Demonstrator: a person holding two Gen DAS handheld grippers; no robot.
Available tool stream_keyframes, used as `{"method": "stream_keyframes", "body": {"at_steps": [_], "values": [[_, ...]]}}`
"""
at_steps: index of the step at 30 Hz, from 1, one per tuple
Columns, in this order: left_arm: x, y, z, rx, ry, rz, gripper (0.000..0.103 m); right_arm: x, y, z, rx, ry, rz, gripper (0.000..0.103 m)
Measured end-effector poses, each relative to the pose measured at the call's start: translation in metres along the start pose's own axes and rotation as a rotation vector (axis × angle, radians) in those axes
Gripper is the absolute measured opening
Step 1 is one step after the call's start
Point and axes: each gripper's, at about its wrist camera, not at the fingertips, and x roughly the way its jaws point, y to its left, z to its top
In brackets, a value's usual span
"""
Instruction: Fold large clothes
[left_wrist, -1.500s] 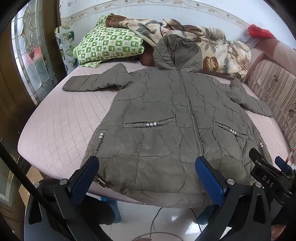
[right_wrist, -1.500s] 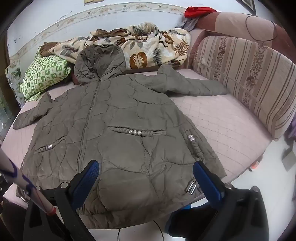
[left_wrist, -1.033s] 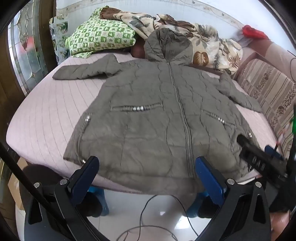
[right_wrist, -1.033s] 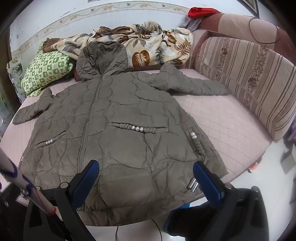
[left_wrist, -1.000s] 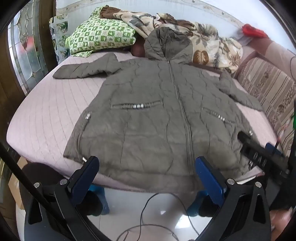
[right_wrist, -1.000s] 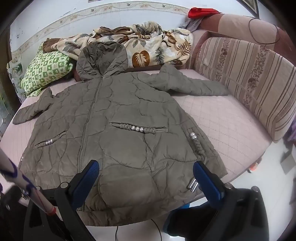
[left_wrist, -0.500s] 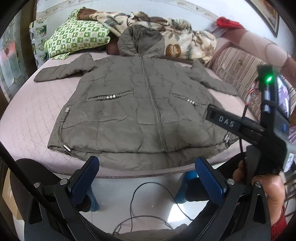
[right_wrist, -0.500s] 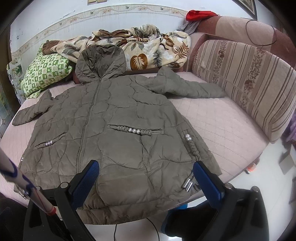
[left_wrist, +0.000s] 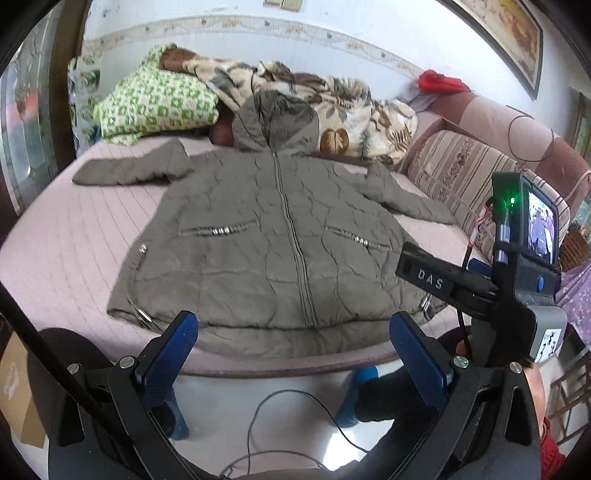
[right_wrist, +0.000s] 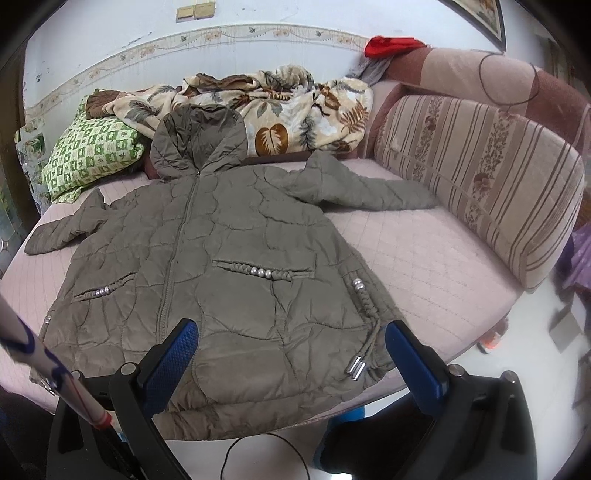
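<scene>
Across the pink quilted bed (right_wrist: 424, 251) lies an olive-grey padded coat (right_wrist: 229, 266), front side up and zipped shut, its hem running along the near edge of the bed and slightly overhanging it, its hood (right_wrist: 199, 142) pointing toward the far edge where a leaf-print blanket (right_wrist: 280, 107) and a green checked pillow (right_wrist: 92, 155) are heaped. Each sleeve is spread outward toward a side edge, so the coat seems laid out flat as a starting shape for folding; no fold has been made yet. The fabric is puffy with wavy stitched seams, and both slanted pockets carry braid and pearl-like beads. A drawstring with metal tips (right_wrist: 356, 367) lies at the hem's right corner. The left gripper (left_wrist: 295, 354) hovers just short of the hem, fingers spread wide and holding nothing. The right gripper (right_wrist: 291, 356) hangs above the hem near the right corner, likewise wide open and empty, though fisheye distortion makes its height hard to judge. A striped cushion (right_wrist: 480, 177) borders the bed's right edge.
</scene>
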Motion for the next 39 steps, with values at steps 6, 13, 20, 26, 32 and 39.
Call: {"method": "stream_keyframes", "body": {"at_steps": [6, 13, 20, 26, 32, 39], "values": [[-0.018, 0.0, 0.002, -0.006, -0.043, -0.011, 0.103, -0.018, 0.0, 0.001, -0.007, -0.023, -0.004, 0.103], [-0.031, -0.004, 0.005, -0.001, -0.064, -0.009, 0.103, -0.036, 0.004, -0.003, -0.025, -0.052, -0.009, 0.103], [-0.041, 0.007, 0.019, -0.045, -0.092, 0.079, 0.103, -0.056, 0.006, -0.001, -0.018, -0.099, -0.027, 0.103], [-0.054, 0.027, 0.038, -0.077, -0.168, 0.216, 0.103, -0.064, 0.0, 0.002, 0.006, -0.131, -0.033, 0.103], [-0.066, 0.04, 0.07, -0.086, -0.226, 0.31, 0.103, -0.054, -0.002, 0.009, 0.0, -0.09, 0.012, 0.103], [-0.066, 0.048, 0.108, -0.024, -0.255, 0.374, 0.103, -0.049, 0.006, 0.03, -0.036, -0.083, 0.048, 0.103]]}}
